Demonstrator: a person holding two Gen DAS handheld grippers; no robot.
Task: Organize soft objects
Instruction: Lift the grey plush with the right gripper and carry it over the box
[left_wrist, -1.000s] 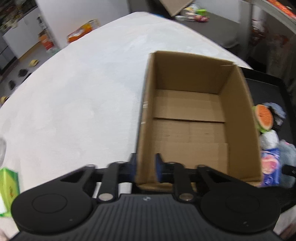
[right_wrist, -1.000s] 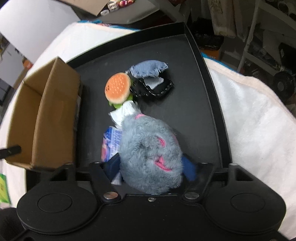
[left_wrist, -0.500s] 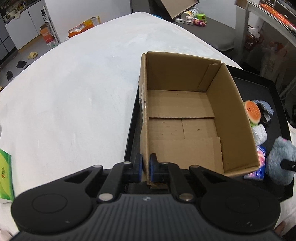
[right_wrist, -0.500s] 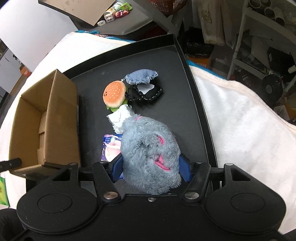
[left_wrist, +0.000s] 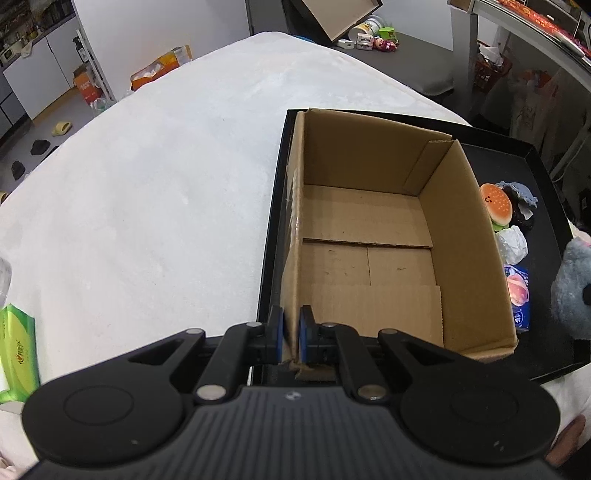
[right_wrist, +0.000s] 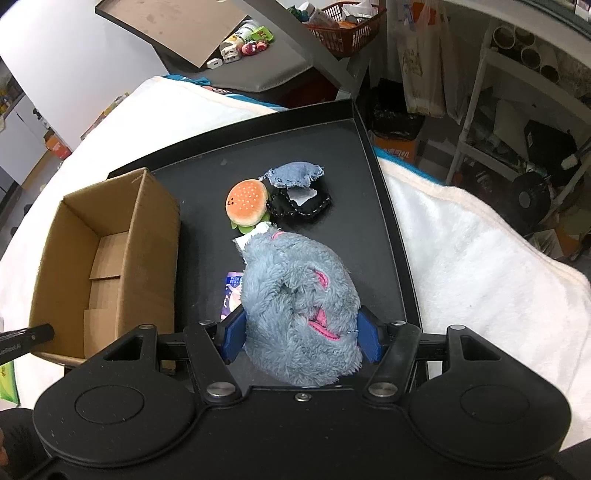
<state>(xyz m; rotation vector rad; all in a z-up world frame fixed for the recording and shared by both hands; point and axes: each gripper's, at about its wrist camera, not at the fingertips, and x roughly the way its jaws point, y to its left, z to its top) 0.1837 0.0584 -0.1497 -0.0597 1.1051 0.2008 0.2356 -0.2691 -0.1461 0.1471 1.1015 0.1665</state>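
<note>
A: What's nearest?
B: The left gripper (left_wrist: 291, 338), jaws pinching the near wall of the cardboard box (left_wrist: 373, 236); the right gripper (right_wrist: 301, 334), jaws squeezing a grey plush toy (right_wrist: 299, 306).
A: Farther?
B: A burger toy (right_wrist: 246, 202) on the black tray (right_wrist: 376, 177).

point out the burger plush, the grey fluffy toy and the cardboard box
burger plush (right_wrist: 246, 201), right wrist view, on its orange bun top
grey fluffy toy (right_wrist: 295, 295), right wrist view, on the fur between the blue pads
cardboard box (left_wrist: 469, 240), left wrist view, on its right inner wall
</note>
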